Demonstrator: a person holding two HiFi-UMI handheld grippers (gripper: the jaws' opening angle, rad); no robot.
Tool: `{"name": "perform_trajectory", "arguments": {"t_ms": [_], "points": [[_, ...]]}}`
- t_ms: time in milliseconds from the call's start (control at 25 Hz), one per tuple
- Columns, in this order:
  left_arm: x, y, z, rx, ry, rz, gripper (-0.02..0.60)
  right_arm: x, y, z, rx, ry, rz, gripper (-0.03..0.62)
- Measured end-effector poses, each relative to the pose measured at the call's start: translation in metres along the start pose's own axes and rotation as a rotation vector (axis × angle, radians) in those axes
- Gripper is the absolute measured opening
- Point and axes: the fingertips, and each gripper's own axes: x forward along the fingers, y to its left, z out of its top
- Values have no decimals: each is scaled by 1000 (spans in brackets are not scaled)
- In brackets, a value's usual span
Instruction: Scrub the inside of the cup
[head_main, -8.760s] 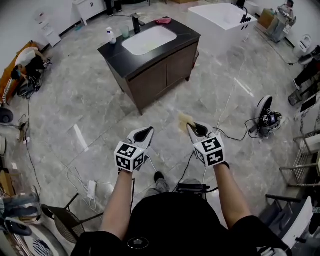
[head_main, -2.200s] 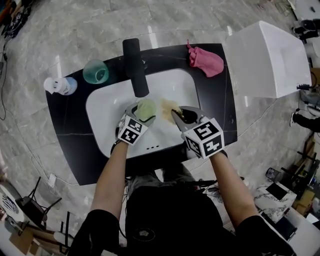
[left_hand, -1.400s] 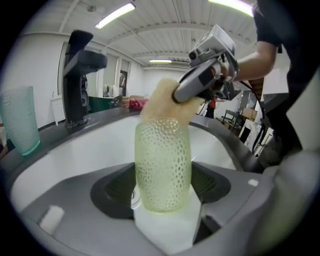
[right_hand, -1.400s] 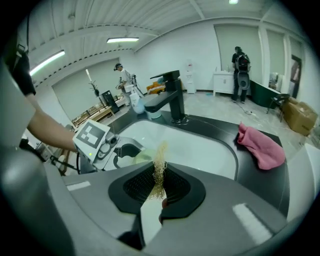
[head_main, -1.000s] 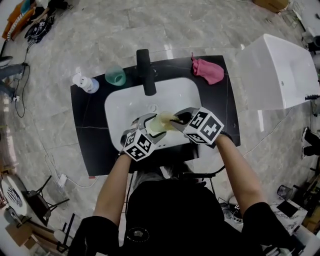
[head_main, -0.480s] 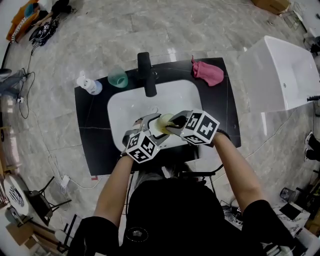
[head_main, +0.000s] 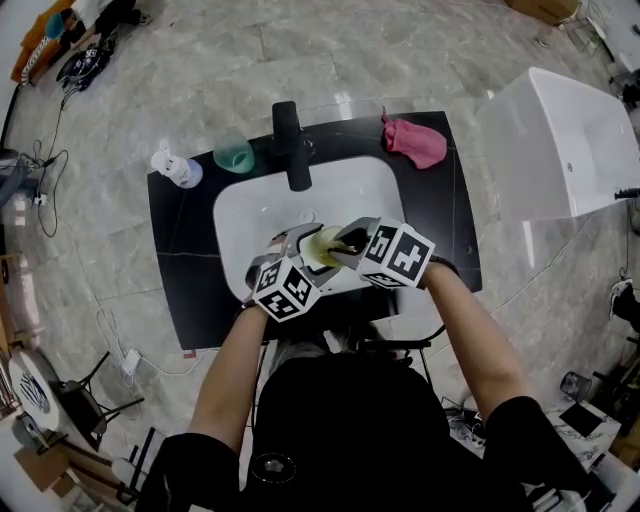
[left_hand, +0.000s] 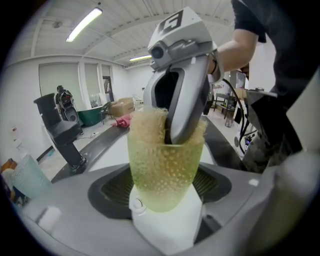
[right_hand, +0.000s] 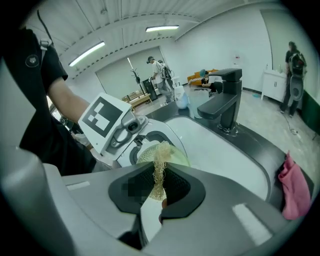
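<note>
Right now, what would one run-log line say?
left hand-held gripper: holds green cup | right hand-held gripper: pinches scrubber, tip inside cup | place: over sink

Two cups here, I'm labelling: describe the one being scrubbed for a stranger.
Find the white basin in the black counter. Over its near half the left tool grips the yellow-green cup, scrubber inside, unlike the teal cup beside the faucet.

Grey marble floor (head_main: 120, 120) surrounds a black vanity (head_main: 185, 250) with white basin (head_main: 250, 215).
</note>
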Motion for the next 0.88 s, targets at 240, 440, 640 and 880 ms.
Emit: {"name": "perform_trajectory", "arguments": {"t_ms": [240, 440, 640, 880], "points": [[0, 4, -1, -48, 17, -6, 353, 8, -15, -3, -85, 51, -124, 41], [0, 6, 2, -41, 35, 17, 353, 18, -18, -15, -170, 150, -169, 41], [-3, 13, 1, 14, 49, 84, 353, 24, -19, -15, -168, 191, -158, 41], [-6, 12, -2, 57, 61, 104, 353, 14, -7, -2, -82, 122, -56, 41]]}}
